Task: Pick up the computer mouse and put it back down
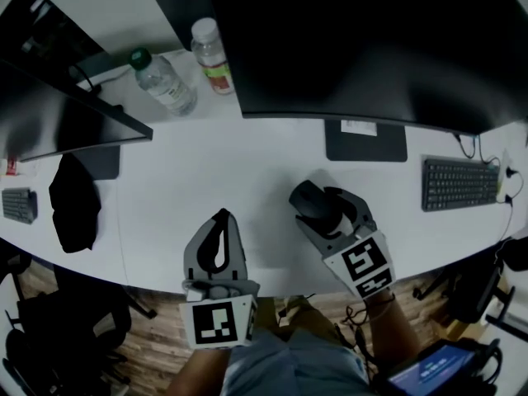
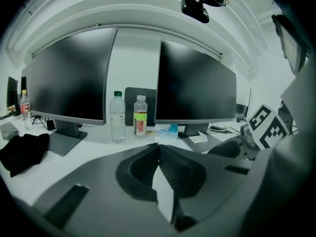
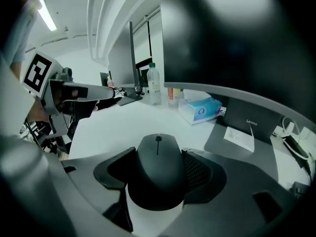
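Note:
A black computer mouse (image 3: pixel 158 177) sits between the jaws of my right gripper (image 3: pixel 159 154), and both ribbed pads press its sides. In the head view the mouse (image 1: pixel 310 200) is held by the right gripper (image 1: pixel 322 206) a little above the white desk (image 1: pixel 247 180), in front of the big monitor's stand. My left gripper (image 1: pixel 221 219) hovers near the desk's front edge, left of the right one. Its jaws meet at the tips with nothing between them, as the left gripper view (image 2: pixel 158 146) also shows.
A large dark monitor (image 1: pixel 371 40) on a flat base (image 1: pixel 365 142) stands behind the mouse. A second monitor (image 1: pixel 58 114) is at the left. Two water bottles (image 1: pixel 165 82) (image 1: pixel 212 54) stand at the back. A keyboard (image 1: pixel 459 183) lies right, a black cloth (image 1: pixel 74 205) left, a tissue box (image 3: pixel 200 110) at the back.

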A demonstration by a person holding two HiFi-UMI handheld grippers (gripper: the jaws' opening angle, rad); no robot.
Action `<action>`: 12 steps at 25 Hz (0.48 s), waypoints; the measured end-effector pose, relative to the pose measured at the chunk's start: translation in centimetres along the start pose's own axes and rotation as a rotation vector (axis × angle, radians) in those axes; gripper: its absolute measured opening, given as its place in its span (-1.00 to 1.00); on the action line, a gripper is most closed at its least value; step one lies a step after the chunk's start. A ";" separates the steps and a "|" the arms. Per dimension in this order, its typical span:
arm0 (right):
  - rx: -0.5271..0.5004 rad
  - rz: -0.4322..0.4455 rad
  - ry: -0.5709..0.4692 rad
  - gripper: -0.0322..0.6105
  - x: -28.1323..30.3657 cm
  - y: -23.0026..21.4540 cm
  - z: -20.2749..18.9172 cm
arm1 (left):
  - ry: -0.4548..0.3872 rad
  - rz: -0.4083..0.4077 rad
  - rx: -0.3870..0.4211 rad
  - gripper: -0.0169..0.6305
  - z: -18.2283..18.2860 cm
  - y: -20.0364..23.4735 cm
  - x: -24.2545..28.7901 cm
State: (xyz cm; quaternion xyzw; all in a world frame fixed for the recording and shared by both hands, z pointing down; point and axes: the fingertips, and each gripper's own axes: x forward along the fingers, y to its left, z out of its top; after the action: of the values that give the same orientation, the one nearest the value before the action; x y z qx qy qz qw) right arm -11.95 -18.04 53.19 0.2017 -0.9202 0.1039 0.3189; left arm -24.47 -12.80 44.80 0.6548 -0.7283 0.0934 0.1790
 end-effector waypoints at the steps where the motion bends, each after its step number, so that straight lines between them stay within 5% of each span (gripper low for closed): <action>1: -0.001 -0.010 -0.015 0.04 -0.6 -0.1 0.6 | -0.013 -0.003 0.006 -0.93 0.5 -0.2 -0.2; 12: -0.050 -0.184 -0.216 0.04 -10.3 -1.9 8.6 | -0.182 -0.057 0.060 -0.93 7.8 -3.8 -3.1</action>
State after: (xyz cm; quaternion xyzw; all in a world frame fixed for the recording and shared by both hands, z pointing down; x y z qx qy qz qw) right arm -8.46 -19.37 40.13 0.2873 -0.9290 0.0287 0.2313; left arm -21.54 -13.35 36.05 0.6861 -0.7195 0.0504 0.0950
